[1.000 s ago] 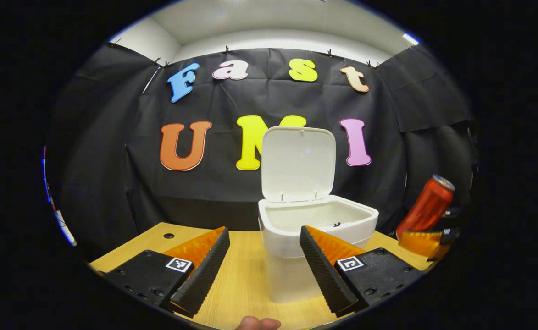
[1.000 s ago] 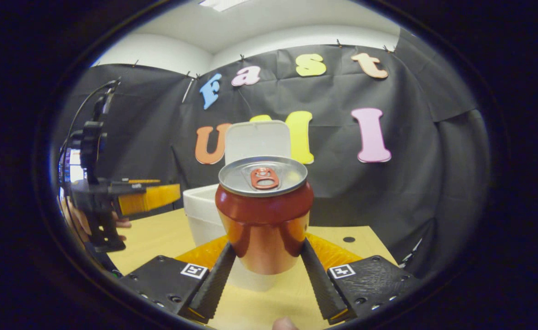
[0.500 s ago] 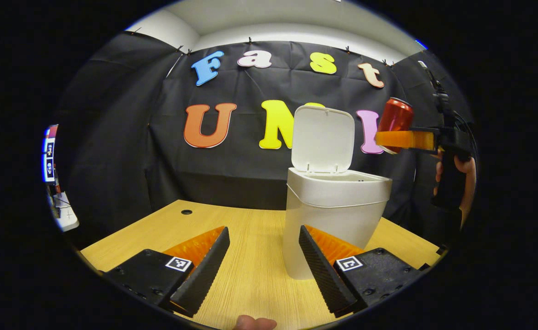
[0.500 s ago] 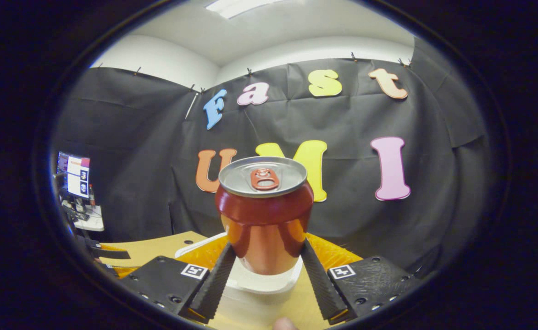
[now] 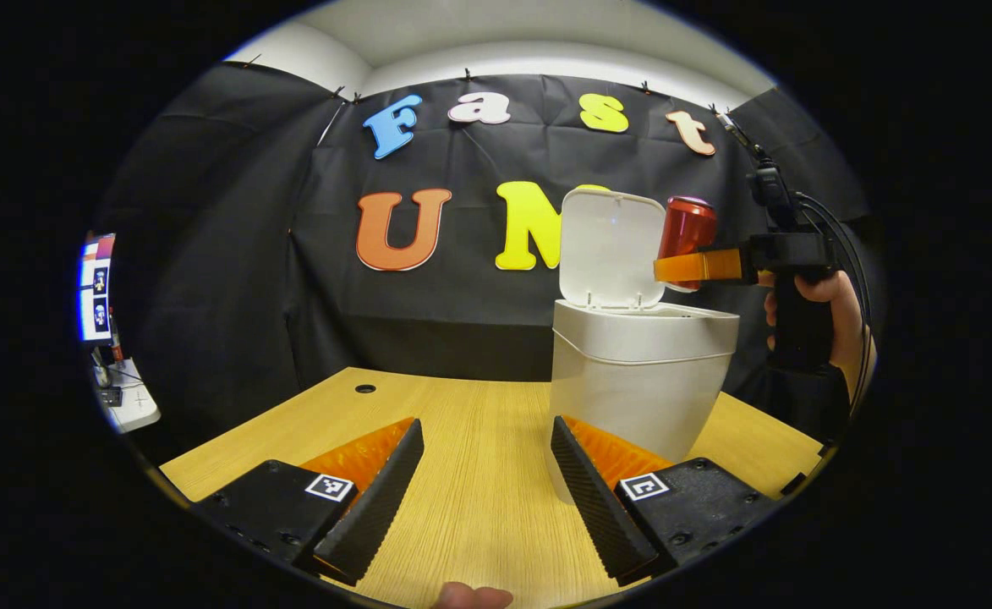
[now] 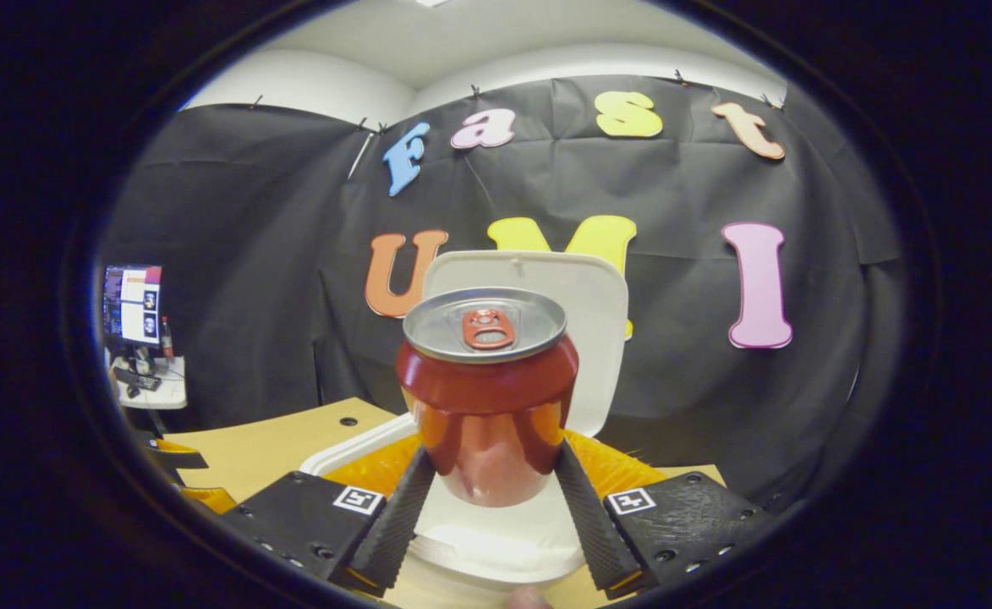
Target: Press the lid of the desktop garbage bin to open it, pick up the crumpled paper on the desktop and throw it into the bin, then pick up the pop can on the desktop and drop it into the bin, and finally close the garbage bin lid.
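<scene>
The red pop can [image 6: 487,393] stands upright between the two fingers of the right gripper [image 6: 489,499]. Both fingers press on its sides, so the can is pinched tight. Its silver top with the pull tab faces up. In the right gripper view the can hangs over the open mouth of the white garbage bin [image 6: 496,541], and the bin's lid [image 6: 597,338] stands up just behind the can.

In the left gripper view the same can [image 5: 687,233] is up in the air, above the right side of the bin [image 5: 641,372] and just beside the raised lid [image 5: 612,247]. The right gripper [image 5: 698,266] holds it there, and a hand [image 5: 825,304] grips the handle of that gripper. A cable runs up from the handle.

The bin stands on a wooden table [image 5: 462,448]. The table has a small round hole [image 5: 365,389] near its far left edge.

The left gripper [image 5: 485,495] is low over the table, near the front of the bin. Its fingers are spread wide apart with nothing between them.

A screen [image 5: 94,292] glows far off to the left.
</scene>
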The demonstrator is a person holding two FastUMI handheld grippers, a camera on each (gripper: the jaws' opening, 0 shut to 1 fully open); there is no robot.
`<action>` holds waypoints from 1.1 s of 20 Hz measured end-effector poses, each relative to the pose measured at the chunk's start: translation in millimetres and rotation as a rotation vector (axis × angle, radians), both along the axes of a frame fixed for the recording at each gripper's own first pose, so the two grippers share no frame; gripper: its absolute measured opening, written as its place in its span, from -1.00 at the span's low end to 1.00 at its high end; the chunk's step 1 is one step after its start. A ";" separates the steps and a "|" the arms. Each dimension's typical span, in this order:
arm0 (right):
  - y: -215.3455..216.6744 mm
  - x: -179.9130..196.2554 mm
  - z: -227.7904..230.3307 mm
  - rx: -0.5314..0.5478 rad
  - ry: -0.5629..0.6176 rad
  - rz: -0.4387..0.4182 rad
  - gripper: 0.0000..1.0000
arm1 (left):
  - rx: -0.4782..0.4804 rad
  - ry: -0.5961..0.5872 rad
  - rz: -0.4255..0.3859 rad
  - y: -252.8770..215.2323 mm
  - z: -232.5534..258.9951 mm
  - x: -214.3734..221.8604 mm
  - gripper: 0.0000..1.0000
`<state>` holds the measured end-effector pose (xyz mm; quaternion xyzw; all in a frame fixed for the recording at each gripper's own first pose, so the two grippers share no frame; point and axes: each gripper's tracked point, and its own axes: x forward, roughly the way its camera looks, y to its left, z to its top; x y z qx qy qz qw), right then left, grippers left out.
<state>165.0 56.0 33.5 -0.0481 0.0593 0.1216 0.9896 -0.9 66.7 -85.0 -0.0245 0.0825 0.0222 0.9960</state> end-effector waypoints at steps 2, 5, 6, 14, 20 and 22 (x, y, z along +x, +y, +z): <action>-3.0 6.7 0.6 0.010 0.008 -0.018 0.61 | -0.008 -0.008 0.003 1.3 -0.3 -0.8 0.96; -4.0 8.0 -2.0 0.005 0.020 -0.027 0.67 | -0.026 -0.007 -0.001 0.4 -2.4 -2.6 0.96; -4.4 7.8 0.1 0.000 0.015 -0.032 0.65 | -0.024 -0.006 0.000 1.5 -2.9 -3.1 0.96; 0.7 -4.4 33.0 0.011 -0.107 -0.061 0.89 | -0.027 -0.006 0.009 2.1 -8.5 -3.7 0.96; 6.4 -1.6 92.5 0.079 -0.209 -0.128 0.89 | -0.027 -0.021 -0.005 -3.7 -1.8 -2.9 0.96; 14.4 5.8 118.1 0.096 -0.243 -0.132 0.93 | -0.028 -0.028 -0.005 -4.3 0.0 -1.2 0.96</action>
